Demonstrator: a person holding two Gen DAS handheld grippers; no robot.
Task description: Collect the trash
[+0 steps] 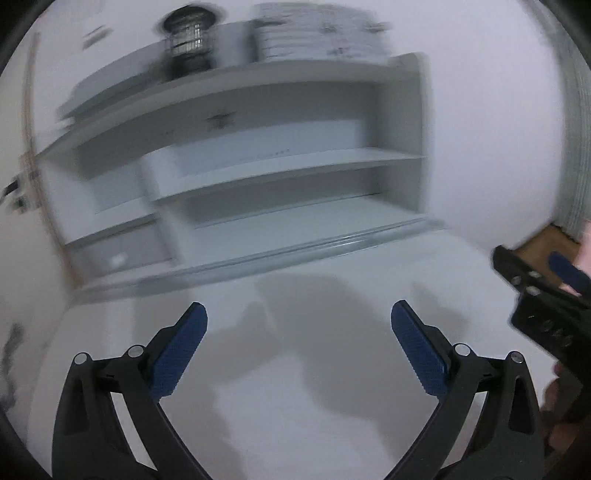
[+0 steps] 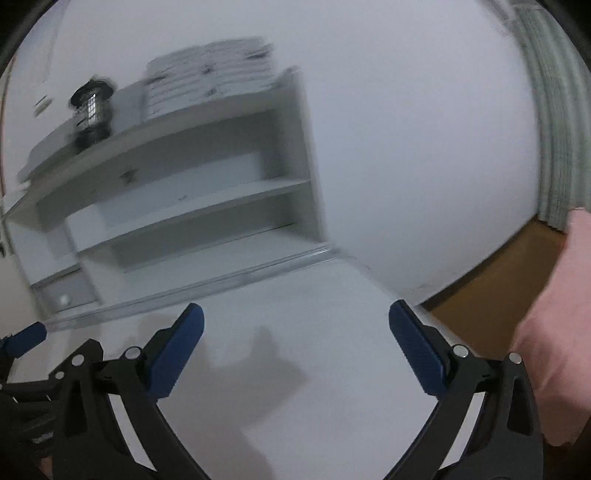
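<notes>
Both views come through smeared with blur. Nearest the left wrist camera, the left gripper (image 1: 299,314) has its blue-padded fingers (image 1: 179,354) spread wide with nothing between them, poised over a white tabletop (image 1: 295,406) that carries only soft shadows. At the right edge of that view the right gripper (image 1: 546,295) pokes in, black body and one blue pad showing.

On the right wrist camera, the right gripper (image 2: 295,314) is likewise splayed apart and holding nothing, above the same white tabletop (image 2: 295,387). The left gripper (image 2: 22,343) shows at the lower left, and a pink sleeve (image 2: 554,332) fills the right edge. Brown floor (image 2: 491,288) shows past the table's corner.

Farther back, a white shelf unit (image 1: 277,166) stands at the table's rear against the white wall (image 1: 480,110). On its top sit a dark round lantern-like object (image 1: 188,40) and a stack of white papers (image 1: 314,33).

No trash can be made out in either view.
</notes>
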